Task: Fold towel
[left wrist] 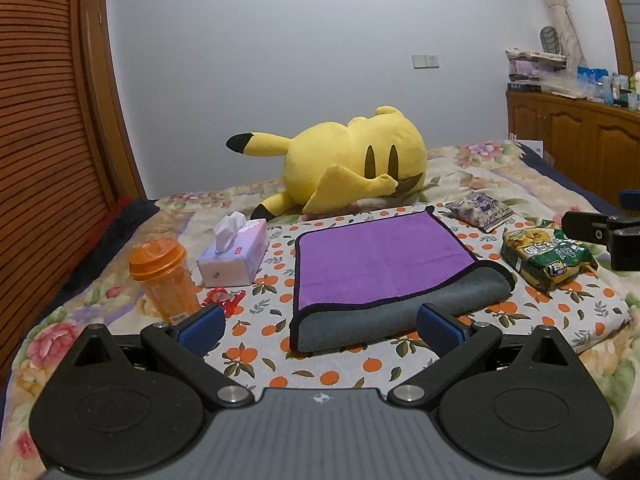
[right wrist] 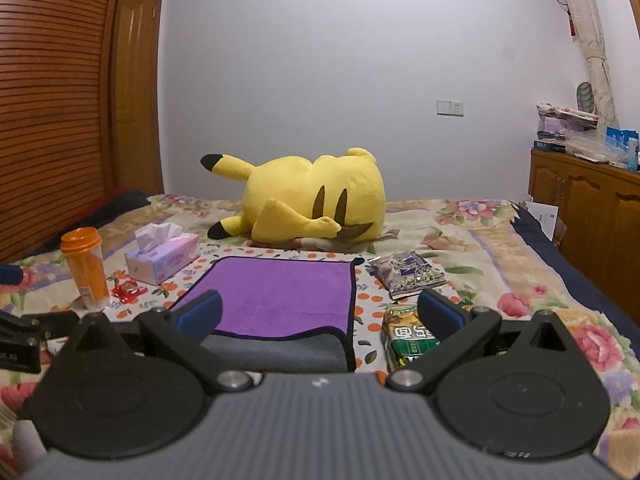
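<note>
A purple towel point(left wrist: 376, 260) with a grey underside and black trim lies folded on the orange-print cloth point(left wrist: 320, 372) on the bed; its grey folded edge faces me. It also shows in the right wrist view point(right wrist: 280, 296). My left gripper point(left wrist: 320, 328) is open and empty, just in front of the towel's near edge. My right gripper point(right wrist: 320, 316) is open and empty, over the towel's near right corner. Part of the right gripper shows at the right edge of the left wrist view point(left wrist: 600, 236).
An orange tumbler point(left wrist: 164, 276), a tissue box point(left wrist: 236, 256) and a red wrapper point(left wrist: 222, 300) lie left of the towel. A green snack bag point(left wrist: 548, 256) and a purple packet point(left wrist: 480, 206) lie to its right. A yellow plush toy point(left wrist: 348, 160) lies behind it. Wooden cabinets point(left wrist: 580, 140) stand at right.
</note>
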The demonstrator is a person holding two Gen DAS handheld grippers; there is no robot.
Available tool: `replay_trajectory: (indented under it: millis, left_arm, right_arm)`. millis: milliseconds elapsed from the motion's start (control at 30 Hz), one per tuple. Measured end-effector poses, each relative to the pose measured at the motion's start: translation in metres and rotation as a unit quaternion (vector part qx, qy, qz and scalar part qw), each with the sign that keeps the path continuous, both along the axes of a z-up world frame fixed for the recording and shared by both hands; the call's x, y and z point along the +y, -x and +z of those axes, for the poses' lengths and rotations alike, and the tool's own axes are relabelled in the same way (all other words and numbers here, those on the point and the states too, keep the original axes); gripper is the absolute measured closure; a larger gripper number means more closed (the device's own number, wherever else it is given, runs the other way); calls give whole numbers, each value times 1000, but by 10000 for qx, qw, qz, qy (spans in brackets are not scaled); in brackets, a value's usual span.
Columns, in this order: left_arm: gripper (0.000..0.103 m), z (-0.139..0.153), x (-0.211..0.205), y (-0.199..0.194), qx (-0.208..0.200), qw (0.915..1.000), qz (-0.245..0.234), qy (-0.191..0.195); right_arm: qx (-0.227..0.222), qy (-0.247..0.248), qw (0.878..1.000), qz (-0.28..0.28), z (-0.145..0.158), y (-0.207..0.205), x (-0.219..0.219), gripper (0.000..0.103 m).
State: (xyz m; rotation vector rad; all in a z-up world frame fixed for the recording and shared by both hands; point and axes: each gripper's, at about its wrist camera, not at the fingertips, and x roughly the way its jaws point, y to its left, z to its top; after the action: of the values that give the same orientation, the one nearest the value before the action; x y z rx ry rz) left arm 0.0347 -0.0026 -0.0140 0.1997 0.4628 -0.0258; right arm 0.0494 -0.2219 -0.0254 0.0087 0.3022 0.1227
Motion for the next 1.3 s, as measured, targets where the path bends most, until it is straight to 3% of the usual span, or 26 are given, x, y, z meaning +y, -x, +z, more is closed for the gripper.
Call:
replay_trajectory:
  millis: [800, 1300]
  left_arm:
    - [0, -6, 6, -55, 360, 9993, -33, -32]
    - [0, -27, 12, -101, 791, 9966, -106, -179]
  right_arm:
    - [345, 81, 9990, 275, -9, -50, 6, 0]
    - [844, 155, 9951, 481, -25, -100, 12, 0]
